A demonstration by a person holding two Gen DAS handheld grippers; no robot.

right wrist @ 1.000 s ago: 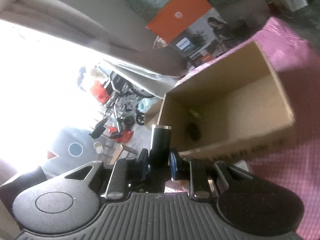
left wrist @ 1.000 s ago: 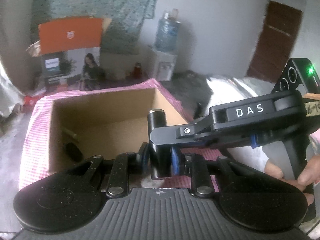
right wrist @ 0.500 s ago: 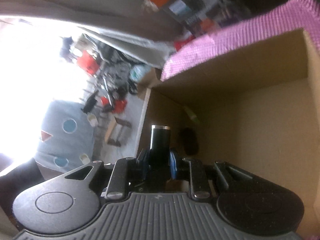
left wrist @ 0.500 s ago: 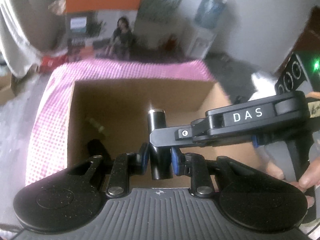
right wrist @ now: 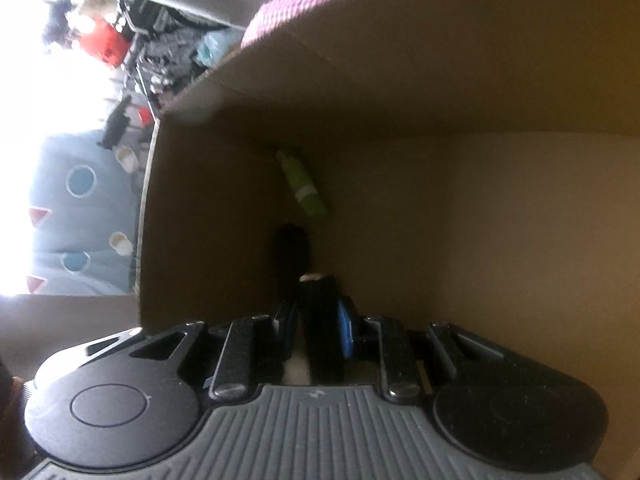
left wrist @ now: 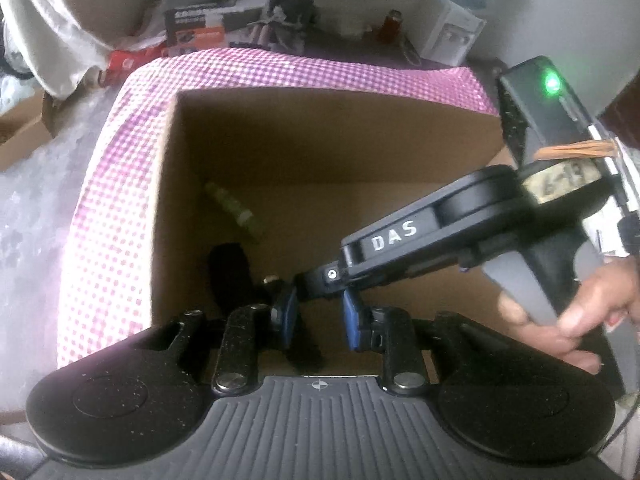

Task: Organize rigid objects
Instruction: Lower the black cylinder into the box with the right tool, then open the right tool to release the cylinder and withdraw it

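An open cardboard box [left wrist: 168,184] stands on a pink checked cloth [left wrist: 108,208]. On its floor lie a green tube [left wrist: 234,210] and a black oval object [left wrist: 230,272]; both also show in the right wrist view, the green tube [right wrist: 306,188] and the black object [right wrist: 292,256]. My left gripper [left wrist: 318,312] hangs over the box with its blue pads apart and nothing between them. My right gripper [right wrist: 316,324] is inside the box, open around a black cylinder with a silver end [right wrist: 320,320]. The right gripper's body [left wrist: 420,236] crosses the left wrist view.
Beyond the table stand a printed carton [left wrist: 240,8], a water dispenser [left wrist: 452,32] and a red bottle [left wrist: 390,26]. A person's hand [left wrist: 572,320] grips the right handle. Clutter lies outside the box on the floor in the right wrist view [right wrist: 120,60].
Both grippers moved down over the box. The left gripper's pads opened and let go of the black cylinder; the right gripper carried it down inside the box and its pads have loosened.
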